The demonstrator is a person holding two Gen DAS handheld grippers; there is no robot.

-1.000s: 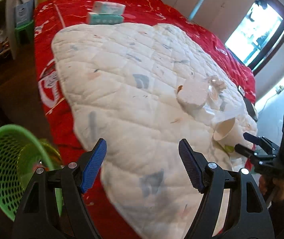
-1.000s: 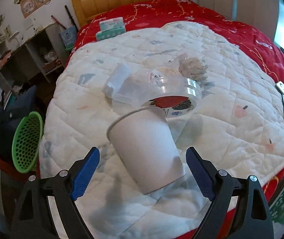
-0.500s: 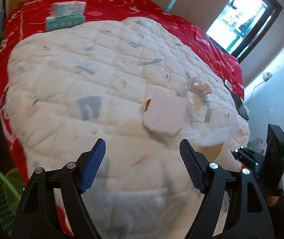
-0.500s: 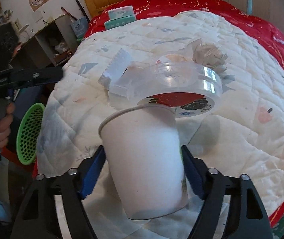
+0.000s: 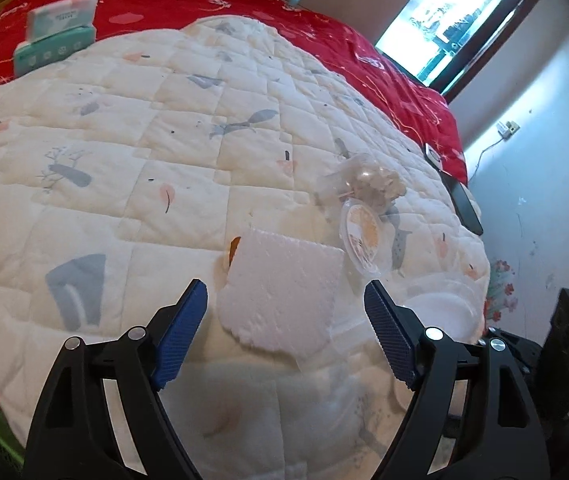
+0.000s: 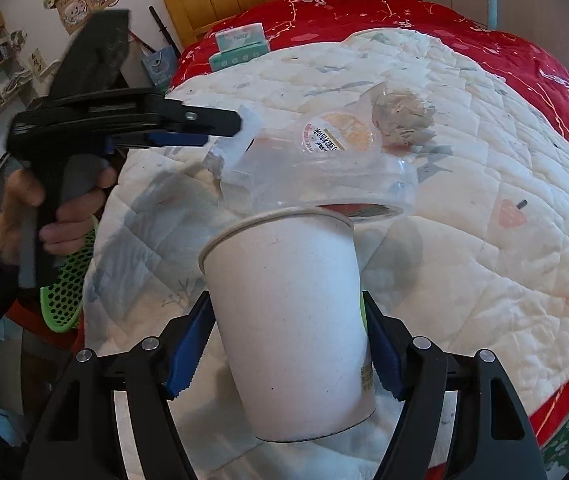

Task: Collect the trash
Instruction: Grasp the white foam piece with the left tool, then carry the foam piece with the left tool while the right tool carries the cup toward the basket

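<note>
Low centre of the right wrist frame, right gripper (image 6: 286, 346) clamps the white paper cup (image 6: 288, 320), while left gripper (image 5: 284, 332) sits spread wide around the foam piece (image 5: 280, 296) on the quilt (image 5: 124, 152).

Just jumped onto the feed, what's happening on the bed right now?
Trash pickup on the quilt. The right gripper is shut on a white paper cup, lying tilted among the clutter. The left gripper is open, with a white foam piece lying between its fingers, not yet gripped. A clear tape roll, a clear plastic lid and a crumpled wad lie on the quilt. The green basket sits off the bed's edge.
</note>
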